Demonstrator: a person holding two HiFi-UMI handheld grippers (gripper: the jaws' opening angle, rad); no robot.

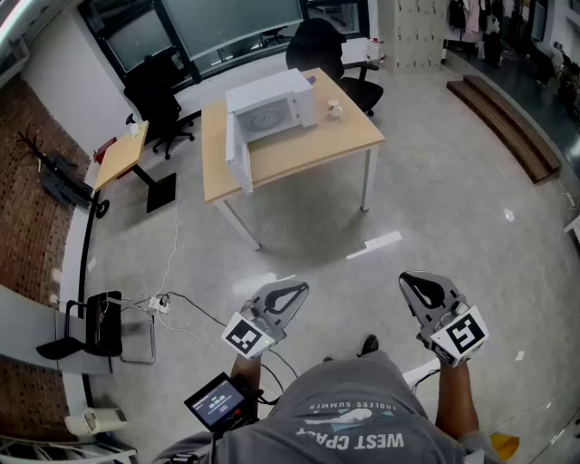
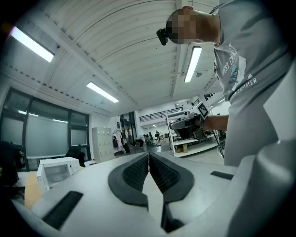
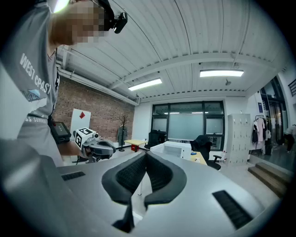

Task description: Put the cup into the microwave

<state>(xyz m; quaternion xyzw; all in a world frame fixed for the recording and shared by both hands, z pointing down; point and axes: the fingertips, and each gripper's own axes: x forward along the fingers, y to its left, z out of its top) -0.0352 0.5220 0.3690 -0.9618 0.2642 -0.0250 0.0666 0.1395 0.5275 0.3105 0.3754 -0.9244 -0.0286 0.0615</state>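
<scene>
pale cup [image 1: 335,110] stands beside the open microwave [image 1: 276,111].

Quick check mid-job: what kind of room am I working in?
Probably an open office or lab space: a light wooden desk carrying a white microwave oven, black swivel office chairs beside it, and a glazed partition wall behind.

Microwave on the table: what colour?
The microwave is white; the head view shows it best.
</scene>
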